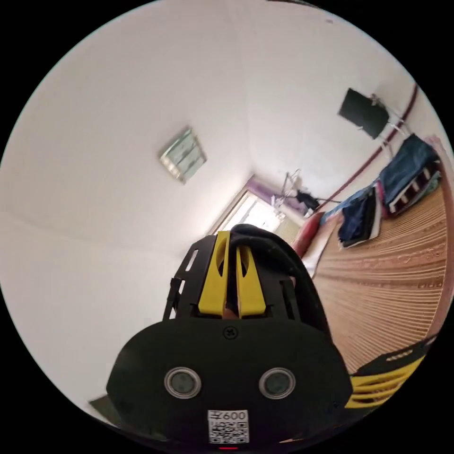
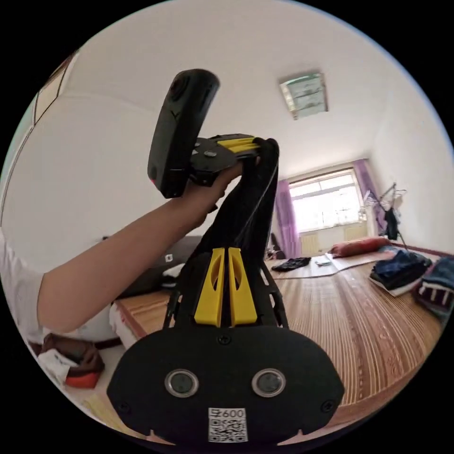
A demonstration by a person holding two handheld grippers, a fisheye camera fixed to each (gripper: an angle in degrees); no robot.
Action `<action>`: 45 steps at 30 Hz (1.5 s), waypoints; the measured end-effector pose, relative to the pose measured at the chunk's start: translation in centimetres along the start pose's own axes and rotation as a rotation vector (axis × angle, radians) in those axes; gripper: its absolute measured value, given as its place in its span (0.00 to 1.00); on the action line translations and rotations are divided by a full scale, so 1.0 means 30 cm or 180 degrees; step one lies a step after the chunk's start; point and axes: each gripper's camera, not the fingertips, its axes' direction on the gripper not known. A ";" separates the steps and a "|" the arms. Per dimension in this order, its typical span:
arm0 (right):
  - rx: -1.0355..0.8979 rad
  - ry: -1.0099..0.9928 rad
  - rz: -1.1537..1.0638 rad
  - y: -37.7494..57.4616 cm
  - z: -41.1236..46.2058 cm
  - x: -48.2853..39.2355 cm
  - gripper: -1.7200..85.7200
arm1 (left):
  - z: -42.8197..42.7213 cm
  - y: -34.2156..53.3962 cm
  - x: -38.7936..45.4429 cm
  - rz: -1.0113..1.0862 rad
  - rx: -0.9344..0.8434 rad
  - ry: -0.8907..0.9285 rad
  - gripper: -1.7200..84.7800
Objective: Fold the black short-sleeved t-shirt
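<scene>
In the left gripper view, the left gripper [image 1: 231, 265] is pointing up toward the white ceiling, its yellow jaws standing narrow and pinching a thick fold of the black t-shirt [image 1: 276, 257], which is bulging over the jaw tips and draping down one side of the gripper. In the right gripper view, that same gripper [image 2: 243, 142] is being held high by a hand [image 2: 215, 187] on a bare forearm, and the t-shirt [image 2: 246, 208] is hanging from its jaws as a bunched black band running down into the right gripper [image 2: 226, 283], whose yellow jaws are also standing nearly together and pressing on the cloth between them. The shirt is being held in the air between the two grippers, above a bed covered by a striped woven mat [image 2: 359, 321]. Toward the far side of the mat, piles of dark and blue folded clothes [image 2: 399, 269] are lying, with a red pillow [image 2: 357, 246] beyond them near a window [image 2: 326, 201] with purple curtains. A square ceiling lamp [image 2: 304, 94] is sitting overhead. The tip of the right gripper [image 1: 385, 378] is peeking in at the lower edge of the left gripper view
</scene>
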 end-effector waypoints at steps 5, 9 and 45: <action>-0.0753 0.0936 0.0678 0.148 -0.136 0.391 0.01 | 0.083 -0.182 0.609 0.0453 -0.0201 0.1442 0.13; -0.1490 0.1115 0.1185 0.310 -0.203 0.654 0.01 | -0.050 -0.018 0.775 0.0128 -0.0512 0.1747 0.16; -0.1856 -0.0138 -0.1308 0.426 -0.024 0.144 0.15 | -0.794 1.320 0.589 -0.1296 -0.0713 0.2132 0.04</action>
